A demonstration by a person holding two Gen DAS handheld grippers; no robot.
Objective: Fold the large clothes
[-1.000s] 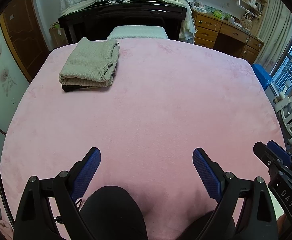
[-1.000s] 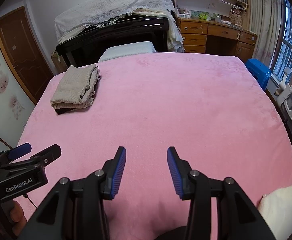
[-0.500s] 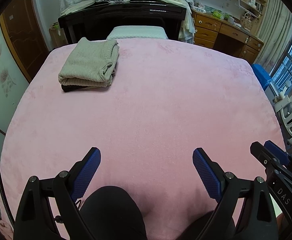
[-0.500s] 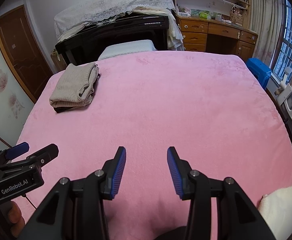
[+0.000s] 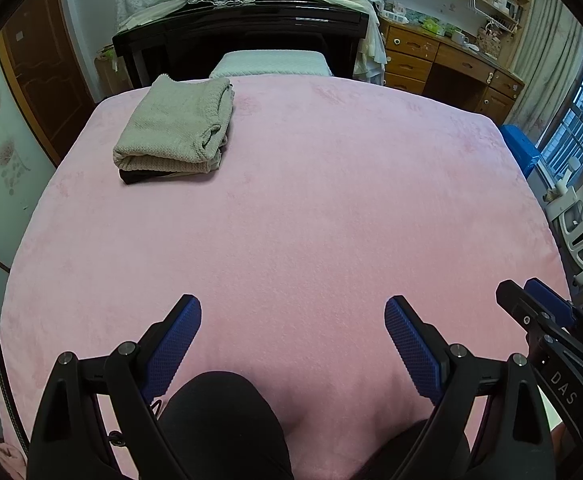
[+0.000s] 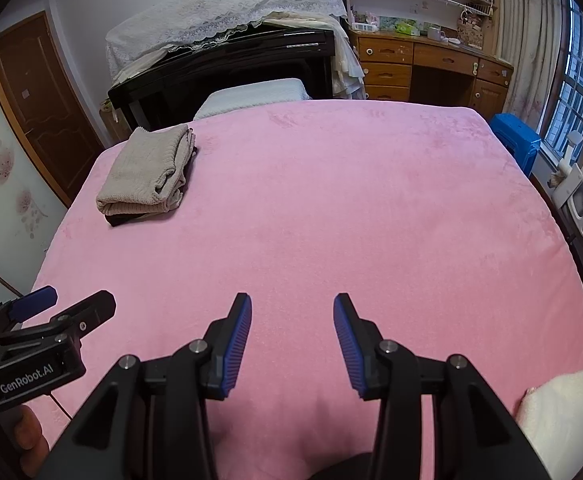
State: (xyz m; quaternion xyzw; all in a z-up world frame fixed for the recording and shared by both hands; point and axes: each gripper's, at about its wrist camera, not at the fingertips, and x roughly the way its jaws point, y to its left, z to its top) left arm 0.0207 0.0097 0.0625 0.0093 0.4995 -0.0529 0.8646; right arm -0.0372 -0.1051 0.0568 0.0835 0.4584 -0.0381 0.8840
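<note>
We are holding both grippers low over the near edge of the bed, and neither is gripping anything: the left gripper (image 5: 293, 320) is gaping wide over bare pink cover (image 5: 331, 208), and the right gripper (image 6: 292, 320) is standing about half open, its blue pads clear of the fabric. Just off the right corner a cream cloth (image 6: 559, 404) is peeking in; we cannot tell what it is. Far across the bed, by the left edge near the pillow (image 6: 251, 96), the clothes are sitting in a stack (image 5: 175, 132): a beige knit folded on top of something dark. We are judging that knit to be soft, limp and fairly light, with a rough weave that should not slip between the pads. It will sag wherever we are not supporting it, so we are planning to pinch such a garment at two corners or along a hem, one gripper each.
</note>
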